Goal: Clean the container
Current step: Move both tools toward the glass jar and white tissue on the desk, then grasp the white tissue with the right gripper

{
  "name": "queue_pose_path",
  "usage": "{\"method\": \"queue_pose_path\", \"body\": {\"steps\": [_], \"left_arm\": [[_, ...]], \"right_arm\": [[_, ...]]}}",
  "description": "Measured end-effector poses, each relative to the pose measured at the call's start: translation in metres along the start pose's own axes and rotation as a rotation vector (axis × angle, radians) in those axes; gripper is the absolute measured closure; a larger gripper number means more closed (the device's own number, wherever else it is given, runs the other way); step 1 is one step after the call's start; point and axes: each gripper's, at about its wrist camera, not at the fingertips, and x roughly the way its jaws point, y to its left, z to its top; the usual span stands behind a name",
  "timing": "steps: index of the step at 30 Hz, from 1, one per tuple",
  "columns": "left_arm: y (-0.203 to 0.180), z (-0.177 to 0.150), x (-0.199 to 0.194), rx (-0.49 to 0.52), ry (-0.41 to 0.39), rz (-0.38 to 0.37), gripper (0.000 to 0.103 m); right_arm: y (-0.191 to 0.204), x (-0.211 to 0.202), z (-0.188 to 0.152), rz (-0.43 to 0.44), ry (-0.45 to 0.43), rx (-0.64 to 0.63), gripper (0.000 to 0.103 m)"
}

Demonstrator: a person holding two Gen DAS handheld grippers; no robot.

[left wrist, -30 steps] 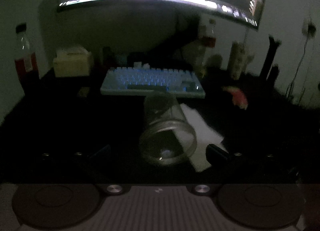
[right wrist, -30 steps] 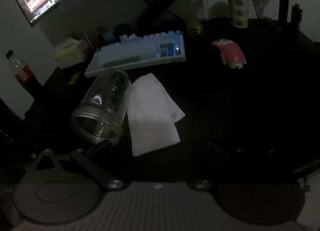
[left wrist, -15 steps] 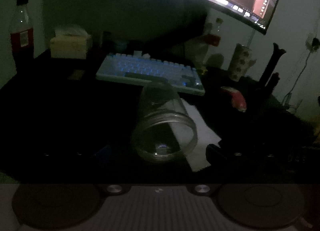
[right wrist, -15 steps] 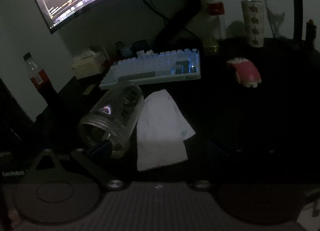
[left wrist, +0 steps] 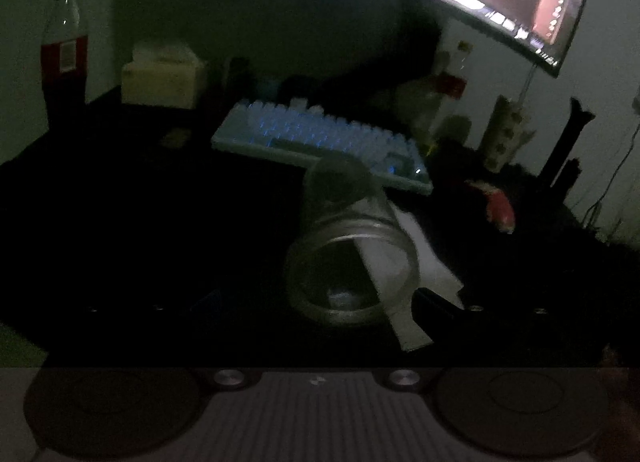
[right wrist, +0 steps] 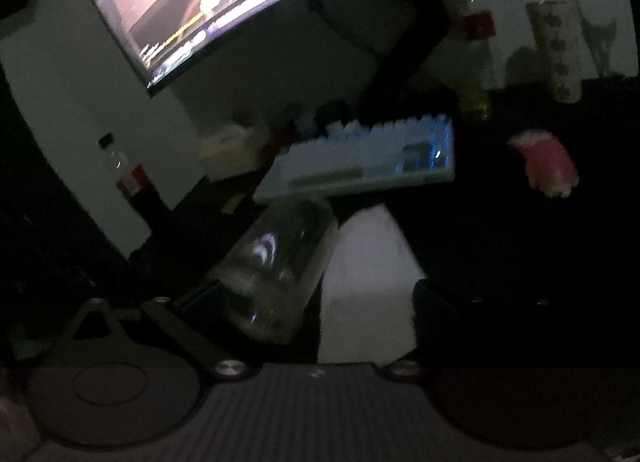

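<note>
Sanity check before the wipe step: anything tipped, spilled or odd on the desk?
The clear jar lies on its side, mouth toward the cameras, beside the white cloth in front of the keyboard. No spill is visible, but the frames are dark and blurred.

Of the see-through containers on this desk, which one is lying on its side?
The wide-mouthed clear jar beside the white cloth; both red-labelled bottles, far left and behind the keyboard, stand upright.

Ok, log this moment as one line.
glass jar: on its side, mouth toward cameras | white cloth: flat beside jar | left claw: open around jar mouth | right claw: open, low over cloth
</note>
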Motion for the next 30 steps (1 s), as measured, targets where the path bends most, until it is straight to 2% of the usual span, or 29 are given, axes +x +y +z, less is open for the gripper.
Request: {"method": "queue_pose_path", "body": {"steps": [2,6,10,14,19,22,27,30], "left_arm": [[-0.006,-0.001,0.001,0.014,0.001,0.046,0.000],[-0.013,0.000,0.008,0.027,0.010,0.051,0.000],[-0.023,-0.001,0.015,0.040,0.010,0.081,0.000],[-0.023,-0.006,0.022,0.039,0.055,0.030,0.000],[-0.014,-0.008,0.023,-0.003,0.078,0.006,0.000],[-0.011,-0.008,0.024,-0.025,0.078,0.069,0.000],[-0.005,-0.006,0.026,-0.072,0.095,0.069,0.000],[-0.006,-0.006,0.029,-0.058,0.094,0.086,0.000]], "right_arm": [[-0.004,-0.001,0.011,-0.011,-0.017,0.013,0.000],[-0.021,0.007,0.023,-0.001,-0.029,0.073,0.000],[-0.040,0.025,0.020,-0.037,0.036,0.110,0.000],[-0.049,0.042,0.013,-0.065,0.081,0.120,0.000],[-0.046,0.049,0.009,-0.084,0.092,0.079,0.000],[-0.043,0.046,0.006,-0.102,0.072,0.041,0.000],[-0.036,0.046,0.002,-0.104,0.061,-0.044,0.000],[-0.035,0.046,0.000,-0.109,0.055,-0.094,0.001]]}}
